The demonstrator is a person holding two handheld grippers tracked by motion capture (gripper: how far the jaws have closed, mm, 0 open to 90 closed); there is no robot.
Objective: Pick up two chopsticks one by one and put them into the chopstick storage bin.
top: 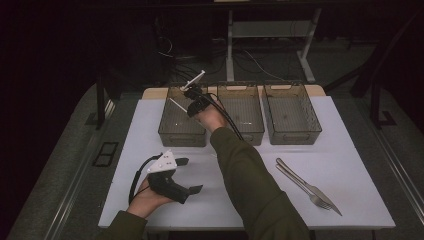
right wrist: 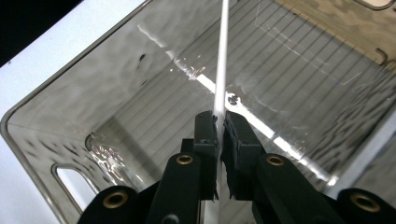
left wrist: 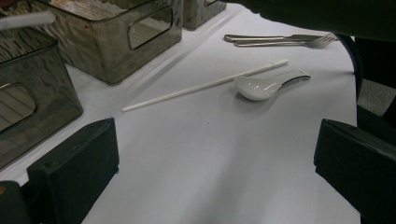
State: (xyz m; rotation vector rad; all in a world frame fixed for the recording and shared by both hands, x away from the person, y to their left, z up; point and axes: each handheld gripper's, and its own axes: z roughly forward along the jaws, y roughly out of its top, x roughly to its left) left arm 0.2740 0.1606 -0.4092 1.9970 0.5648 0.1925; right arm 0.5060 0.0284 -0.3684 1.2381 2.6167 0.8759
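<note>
White worktop (top: pixel 150 200) carries three clear bins at its far edge. Right tongs (right wrist: pixel 219 135) are clenched on a white chopstick (right wrist: pixel 221 74) over the left bin (top: pixel 172 135). Left tongs (top: pixel 185 175) stand released near the front left corner.

Both sleeves are olive green, pretty baggy. The left tool (top: pixel 187 175) is black with a grey 3-cornered plate and a looping black cable; the right tool (right wrist: pixel 220 135) has 4 brass screws.
</note>
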